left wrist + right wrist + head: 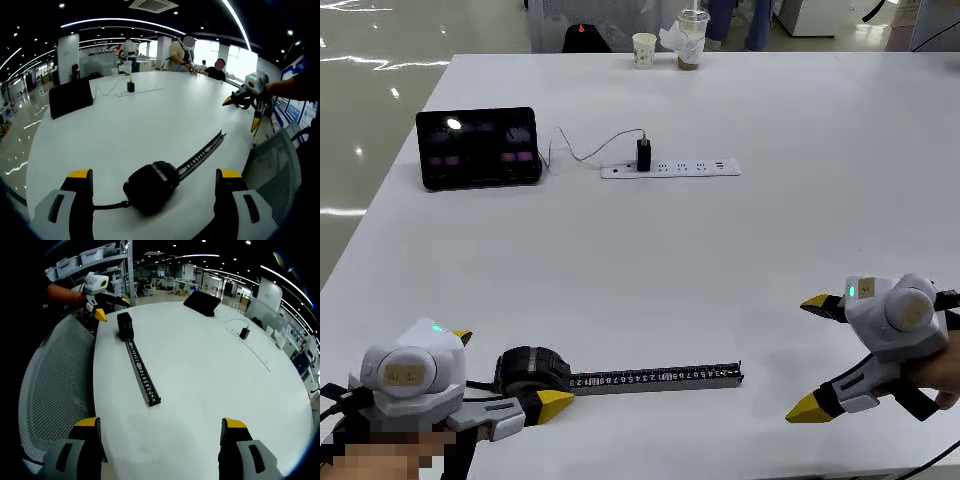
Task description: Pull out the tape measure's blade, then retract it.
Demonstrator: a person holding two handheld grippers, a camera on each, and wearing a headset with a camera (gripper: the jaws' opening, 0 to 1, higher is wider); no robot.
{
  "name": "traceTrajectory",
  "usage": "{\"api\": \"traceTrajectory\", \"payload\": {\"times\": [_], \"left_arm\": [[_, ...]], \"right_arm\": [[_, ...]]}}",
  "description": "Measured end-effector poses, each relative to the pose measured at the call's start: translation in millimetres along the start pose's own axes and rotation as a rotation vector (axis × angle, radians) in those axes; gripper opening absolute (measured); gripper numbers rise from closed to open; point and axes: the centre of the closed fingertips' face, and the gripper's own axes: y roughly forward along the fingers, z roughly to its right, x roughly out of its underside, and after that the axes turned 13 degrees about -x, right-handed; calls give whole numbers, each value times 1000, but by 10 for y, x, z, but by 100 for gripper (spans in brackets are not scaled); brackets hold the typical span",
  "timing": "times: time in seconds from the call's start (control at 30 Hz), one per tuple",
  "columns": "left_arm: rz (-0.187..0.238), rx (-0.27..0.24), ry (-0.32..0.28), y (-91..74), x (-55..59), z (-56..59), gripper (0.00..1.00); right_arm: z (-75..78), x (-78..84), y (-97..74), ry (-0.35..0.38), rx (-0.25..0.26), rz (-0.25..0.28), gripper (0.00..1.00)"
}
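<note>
We see the tape measure (pixel 532 370) near the counter's (pixel 720 260) front edge, its blade (pixel 660 378) running along that edge toward our right tongs (pixel 810 355), spread and empty; our left tongs (pixel 510 371) gape astride the case.

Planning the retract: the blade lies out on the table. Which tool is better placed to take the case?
Left. The left tool is open with the case between its jaws; the right tool hangs open past the blade.

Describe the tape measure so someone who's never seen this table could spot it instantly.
On the white table, look at the near edge. The tape measure is the black rounded case between the left gripper's open jaws. Its numbered blade lies pulled out flat toward the right gripper, unlike anything nearby.
</note>
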Motion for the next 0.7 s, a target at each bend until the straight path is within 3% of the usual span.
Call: {"api": "traceTrajectory", "payload": {"times": [0.17,0.27,0.47,0.7], "left_arm": [[-20,-36,-38,75,-16,-3,99],[1,-51,-47,79,-73,31,99],[-1,-78,-86,118,-74,97,99],[13,-141,-132,179,-73,68,99]], "right_arm": [[-26,-29,80,-27,-35,-30,99],[-10,-59,127,-50,-46,-48,99],[32,-141,220,-94,-64,-66,99],[71,-181,333,-133,-90,-94,99]]}}
